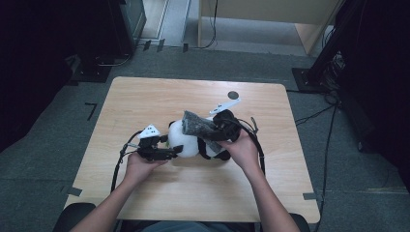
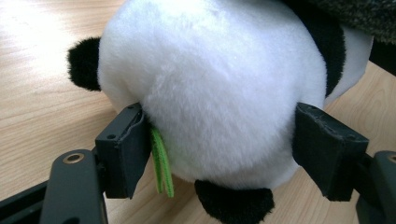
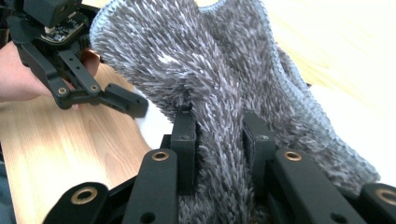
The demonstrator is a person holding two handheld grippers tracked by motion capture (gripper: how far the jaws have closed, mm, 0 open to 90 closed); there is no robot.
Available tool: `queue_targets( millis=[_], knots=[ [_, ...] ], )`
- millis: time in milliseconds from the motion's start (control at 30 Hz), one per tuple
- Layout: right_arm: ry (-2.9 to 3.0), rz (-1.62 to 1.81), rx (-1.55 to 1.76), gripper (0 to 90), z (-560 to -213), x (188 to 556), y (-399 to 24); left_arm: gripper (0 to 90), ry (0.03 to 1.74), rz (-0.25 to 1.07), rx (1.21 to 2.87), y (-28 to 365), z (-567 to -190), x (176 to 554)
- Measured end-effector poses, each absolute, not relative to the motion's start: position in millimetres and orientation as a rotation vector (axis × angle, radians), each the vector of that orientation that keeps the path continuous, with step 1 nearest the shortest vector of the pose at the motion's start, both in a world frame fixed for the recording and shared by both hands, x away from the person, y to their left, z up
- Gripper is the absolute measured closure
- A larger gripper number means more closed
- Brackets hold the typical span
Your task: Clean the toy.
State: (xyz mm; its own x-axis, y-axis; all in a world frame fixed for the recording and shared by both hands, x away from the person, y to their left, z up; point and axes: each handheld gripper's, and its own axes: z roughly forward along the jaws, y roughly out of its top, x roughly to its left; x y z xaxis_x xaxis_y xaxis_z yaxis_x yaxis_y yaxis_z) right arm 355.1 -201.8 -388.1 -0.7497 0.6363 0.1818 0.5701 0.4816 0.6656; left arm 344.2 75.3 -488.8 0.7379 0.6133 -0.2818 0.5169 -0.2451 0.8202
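A black-and-white panda plush [image 1: 186, 141] lies on the wooden table [image 1: 193, 193] near its middle. My left gripper [image 1: 175, 151] comes in from the left and is shut on the plush; in the left gripper view both pads [image 2: 123, 149] press into the white fur [image 2: 219, 84], with a green felt strip [image 2: 162, 161] beside the left pad. A grey shaggy cloth [image 1: 198, 123] drapes over the panda's top. My right gripper [image 1: 210, 131] is shut on it, the pile bunched between the two jaws of my right gripper [image 3: 219, 149]. Behind the grey shaggy cloth [image 3: 187, 56], my left gripper [image 3: 126, 100] shows.
A small dark round mark [image 1: 233, 95] sits near the table's far edge. Black cables [image 1: 118, 166] trail from both grippers over the tabletop. Dark stands and wires [image 1: 329, 72] crowd the floor at the right. A wooden partition [image 1: 270, 12] stands beyond the table.
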Motion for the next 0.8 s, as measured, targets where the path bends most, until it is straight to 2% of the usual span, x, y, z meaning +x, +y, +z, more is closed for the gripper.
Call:
queue_targets(
  millis=[300,800],
  knots=[
    [2.563,1.136,1.132,70.8,-383,346,-236,24.3,0.866,0.113,1.907,75,-489,344],
    [2.492,1.088,1.286,70.6,-394,339,-285,24.3,0.871,0.103,1.904,76,-489,346]
  ],
)
